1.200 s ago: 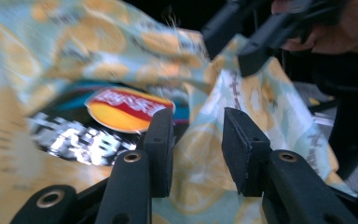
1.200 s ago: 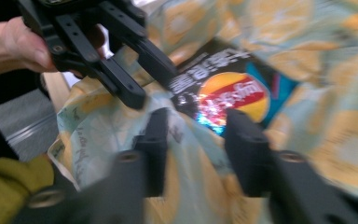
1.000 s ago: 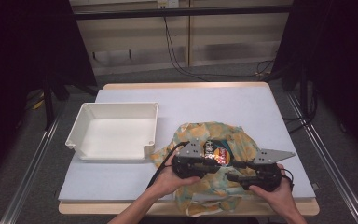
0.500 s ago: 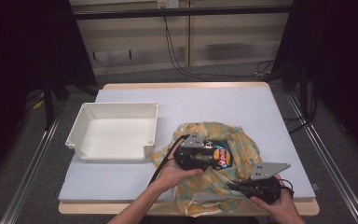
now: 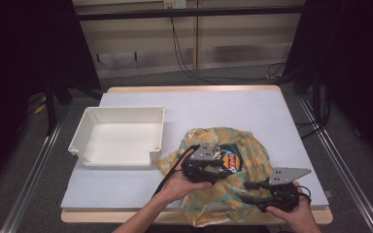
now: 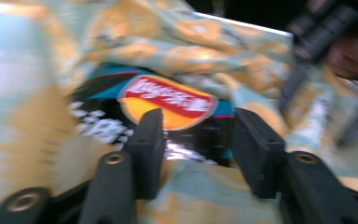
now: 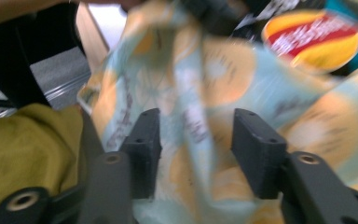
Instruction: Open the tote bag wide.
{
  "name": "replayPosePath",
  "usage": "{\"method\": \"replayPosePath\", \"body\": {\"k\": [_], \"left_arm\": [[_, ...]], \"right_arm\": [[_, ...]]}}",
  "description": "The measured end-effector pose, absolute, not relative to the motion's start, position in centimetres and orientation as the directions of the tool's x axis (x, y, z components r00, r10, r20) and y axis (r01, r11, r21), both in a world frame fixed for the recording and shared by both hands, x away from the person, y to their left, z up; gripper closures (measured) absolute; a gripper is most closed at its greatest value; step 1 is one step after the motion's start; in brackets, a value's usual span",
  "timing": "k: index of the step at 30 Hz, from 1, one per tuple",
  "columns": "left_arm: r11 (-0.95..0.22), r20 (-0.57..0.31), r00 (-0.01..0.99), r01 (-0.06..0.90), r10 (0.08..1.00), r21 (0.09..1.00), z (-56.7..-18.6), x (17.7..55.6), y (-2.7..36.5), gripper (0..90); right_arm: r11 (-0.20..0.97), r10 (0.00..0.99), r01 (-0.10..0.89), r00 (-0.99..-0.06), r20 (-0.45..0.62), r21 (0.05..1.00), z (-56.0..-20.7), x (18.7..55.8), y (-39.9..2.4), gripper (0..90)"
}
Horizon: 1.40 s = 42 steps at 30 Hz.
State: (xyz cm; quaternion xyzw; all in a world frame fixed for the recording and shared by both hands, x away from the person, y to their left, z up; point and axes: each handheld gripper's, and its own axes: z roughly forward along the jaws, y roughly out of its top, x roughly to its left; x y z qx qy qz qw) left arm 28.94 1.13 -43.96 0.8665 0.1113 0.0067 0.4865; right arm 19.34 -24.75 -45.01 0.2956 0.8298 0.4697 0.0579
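A: Count from my end: one patterned cloth (image 5: 223, 194), one chip bag (image 5: 231, 161) lying on it, one white tray (image 5: 119, 141) left of the cloth.

B: I log the same. Two grippers over the cloth: left gripper (image 5: 222, 167), right gripper (image 5: 248, 191).
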Motion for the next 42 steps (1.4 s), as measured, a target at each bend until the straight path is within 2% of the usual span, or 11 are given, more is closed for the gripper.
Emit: {"method": "replayPosePath", "body": {"k": [3, 7, 14, 17, 19, 20, 21, 23, 33, 40, 42], "left_arm": [[-0.528, -0.090, 0.981, 0.169, 0.173, 0.832, -44.1, 28.3, 0.8, 55.6], [-0.555, -0.083, 0.985, 0.156, 0.154, 0.817, -44.4, 27.9, 0.8, 55.4], [-0.539, -0.111, 0.984, 0.171, 0.142, 0.825, -44.4, 27.9, 1.6, 55.2], [-0.489, -0.146, 0.975, 0.209, 0.165, 0.847, -44.1, 28.6, 2.1, 57.9], [-0.456, -0.157, 0.969, 0.230, 0.191, 0.860, -43.8, 29.3, 2.3, 60.4], [-0.440, -0.166, 0.966, 0.240, 0.200, 0.866, -43.7, 29.6, 2.3, 66.6], [-0.432, -0.166, 0.960, 0.251, 0.226, 0.866, -43.7, 29.9, 2.3, 66.6], [-0.436, -0.161, 0.950, 0.269, 0.268, 0.859, -43.7, 30.5, 2.0, 66.2], [-0.491, -0.084, 0.954, 0.222, 0.286, 0.842, -44.5, 30.2, 0.9, 57.9], [-0.500, -0.048, 0.952, 0.200, 0.301, 0.842, -44.6, 30.2, 0.8, 57.5], [-0.498, -0.054, 0.952, 0.206, 0.302, 0.842, -44.6, 30.0, 0.9, 52.7]], "right_arm": [[0.369, 0.563, 0.430, -0.809, 0.171, 0.824, -44.5, 19.6, -25.0, 48.1], [0.356, 0.570, 0.403, -0.808, 0.146, 0.843, -43.5, 20.6, -25.0, 53.9], [0.413, 0.546, 0.399, -0.828, 0.128, 0.819, -43.8, 24.0, -23.8, 51.8], [0.433, 0.540, 0.392, -0.834, 0.115, 0.812, -44.2, 24.2, -23.2, 58.5], [0.447, 0.532, 0.384, -0.840, 0.105, 0.808, -44.3, 23.9, -23.0, 73.2], [0.447, 0.523, 0.377, -0.846, 0.104, 0.811, -44.2, 23.5, -23.1, 81.3], [0.447, 0.523, 0.377, -0.846, 0.104, 0.811, -44.2, 23.5, -23.1, 81.3], [0.440, 0.507, 0.369, -0.854, 0.112, 0.818, -43.9, 22.8, -23.4, 88.3], [0.474, 0.492, 0.380, -0.863, 0.119, 0.794, -44.9, 20.4, -24.2, 90.0], [0.525, 0.509, 0.406, -0.854, 0.107, 0.748, -46.3, 19.3, -24.5, 90.0], [0.544, 0.533, 0.430, -0.840, 0.099, 0.720, -47.2, 18.8, -24.7, 90.0]]}}
